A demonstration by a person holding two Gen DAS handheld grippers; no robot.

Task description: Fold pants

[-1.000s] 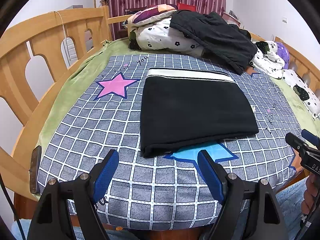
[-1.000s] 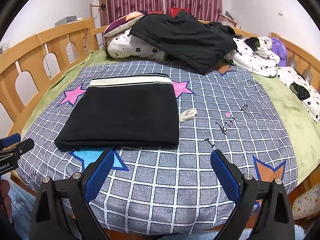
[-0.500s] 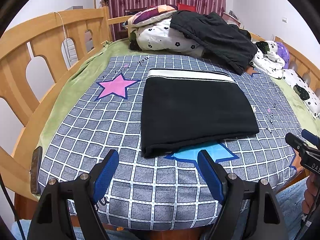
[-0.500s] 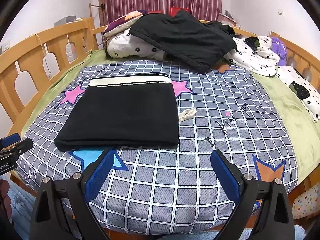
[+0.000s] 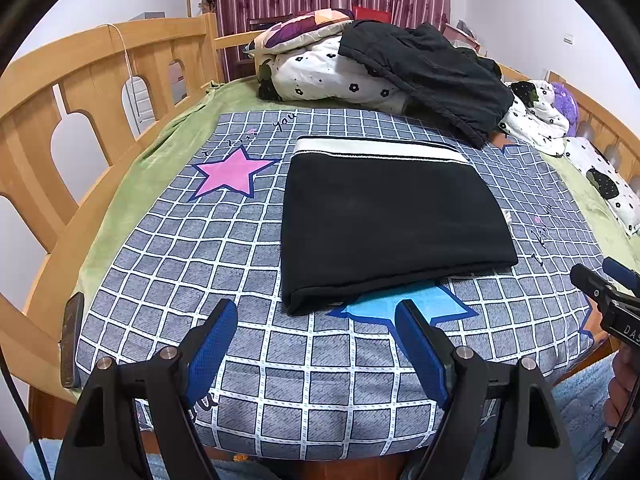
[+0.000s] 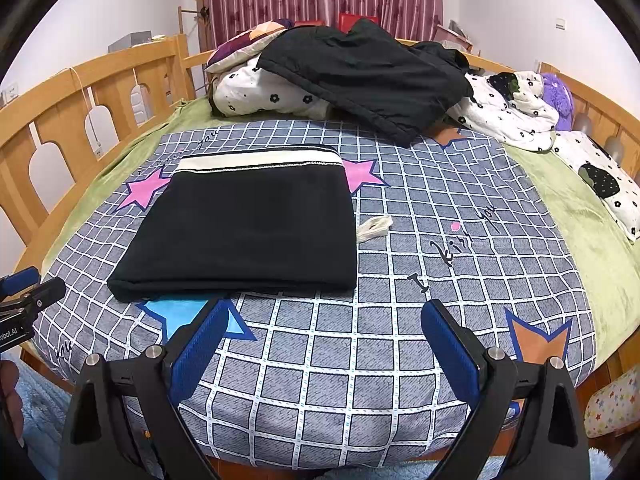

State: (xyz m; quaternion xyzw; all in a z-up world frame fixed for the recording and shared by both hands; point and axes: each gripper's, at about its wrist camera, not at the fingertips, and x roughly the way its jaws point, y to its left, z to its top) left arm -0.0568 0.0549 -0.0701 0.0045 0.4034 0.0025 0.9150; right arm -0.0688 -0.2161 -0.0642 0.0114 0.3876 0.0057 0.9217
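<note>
The folded pants (image 5: 392, 224) lay at frame centre on the bed (image 5: 280, 380). Your left tongs (image 5: 316, 332) and right tongs (image 6: 324, 332) stood wide, holding nothing.

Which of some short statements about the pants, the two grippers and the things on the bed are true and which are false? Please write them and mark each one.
1. The black pants lie folded into a flat rectangle on the checked blanket. True.
2. The left gripper is shut on the pants. False: its jaws stand open and empty, short of the near edge.
3. The right gripper holds nothing. True.
4. The pale waistband is on the side nearest the grippers. False: it is on the far side.
5. A dark jacket lies on the flowered bedding. True.
</note>
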